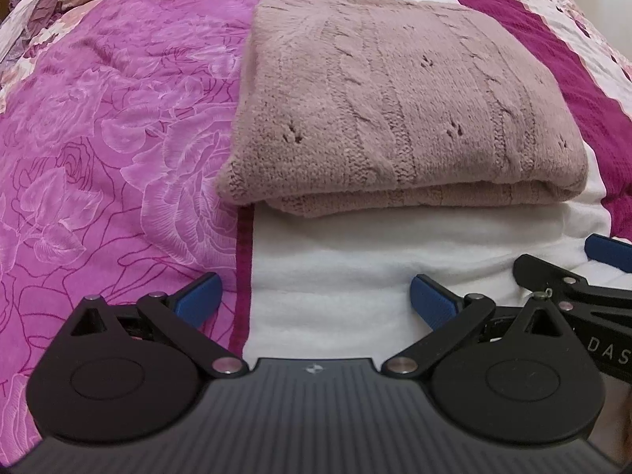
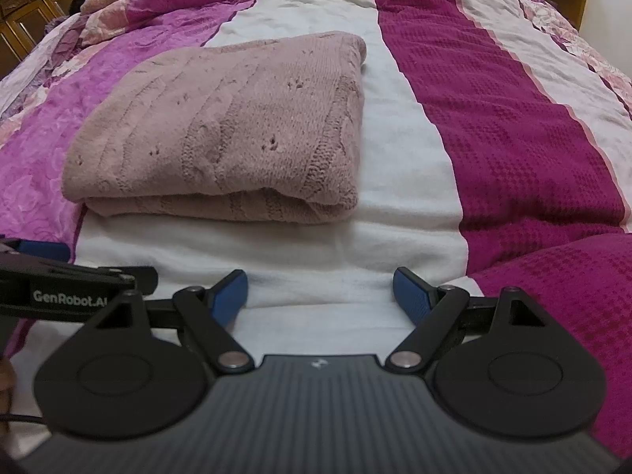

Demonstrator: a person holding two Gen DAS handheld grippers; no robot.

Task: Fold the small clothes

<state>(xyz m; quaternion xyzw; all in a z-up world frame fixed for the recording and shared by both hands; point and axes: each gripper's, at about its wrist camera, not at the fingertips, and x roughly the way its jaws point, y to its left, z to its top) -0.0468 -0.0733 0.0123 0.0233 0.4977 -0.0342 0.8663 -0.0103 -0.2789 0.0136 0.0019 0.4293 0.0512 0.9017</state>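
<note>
Left wrist view: we see the folded dusty-pink cable-knit sweater point(image 1: 403, 102) lying on the white fleece stripe point(image 1: 355, 260) of the bedspread, its folded edge facing us. The left gripper point(image 1: 316, 300) is released, jaws spread over bare fleece short of that edge, nothing between them. The magenta rose-print panel point(image 1: 110, 158) borders the sweater's left edge.

Right wrist view: the right gripper point(image 2: 320, 296) is likewise released and empty. Open fleece lies right of the sweater point(image 2: 221, 130), up to the dark magenta waffle-weave band point(image 2: 513, 126). The left gripper's black arm point(image 2: 71, 288) intrudes below the sweater's left corner.
</note>
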